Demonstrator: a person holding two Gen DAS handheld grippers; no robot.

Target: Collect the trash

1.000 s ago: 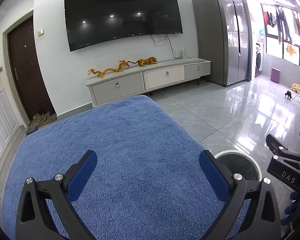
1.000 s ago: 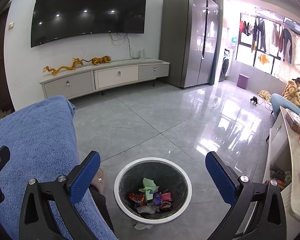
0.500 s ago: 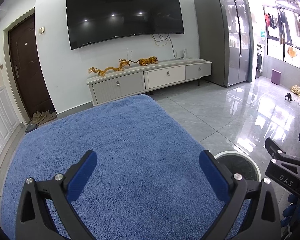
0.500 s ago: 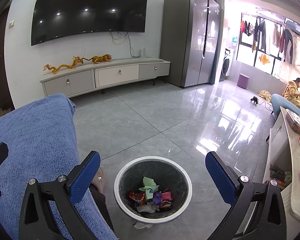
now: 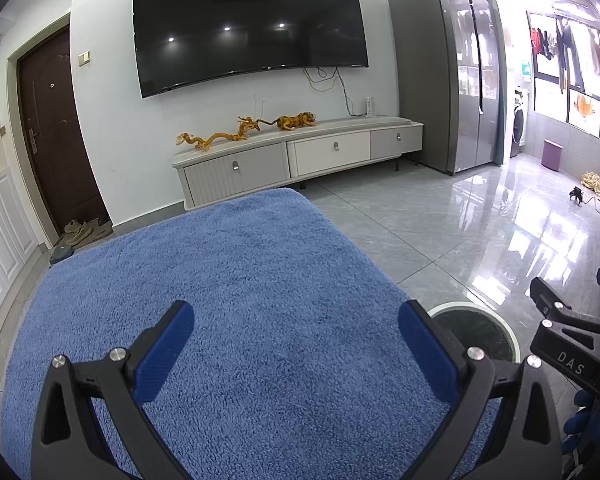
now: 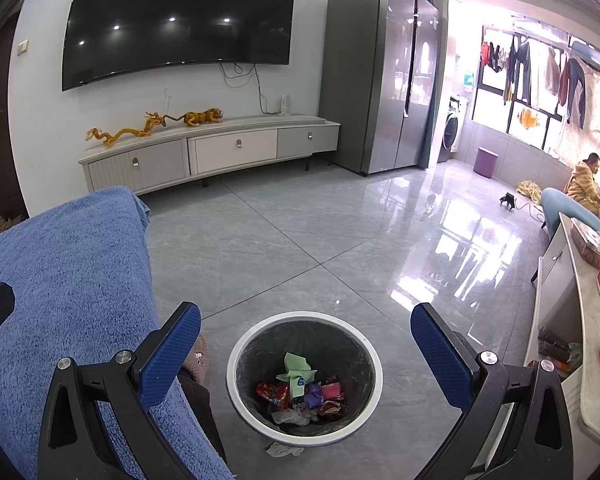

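The left gripper (image 5: 296,344) is being held above a fluffy blue towel (image 5: 228,300), its blue textured fingers spread wide with nothing between them. The right gripper (image 6: 306,354) is being held over the round trash bin (image 6: 236,376), its jaws likewise spread wide and empty.

The bin is being seen standing upright on the glossy grey tiled floor (image 6: 300,248), just beside the towel-covered surface, its mouth facing up toward the camera. A white rim and a dark liner are being shown, and crumpled wrappers (image 6: 300,390) in green, red, purple and pink are lying at the bottom. A small scrap of white paper (image 6: 282,449) is lying on the floor, touching the near edge of the bin.

In the left wrist view, the letters "DAS" are being shown in white on the black body of the right gripper, near the bin's rim (image 5: 508,332).
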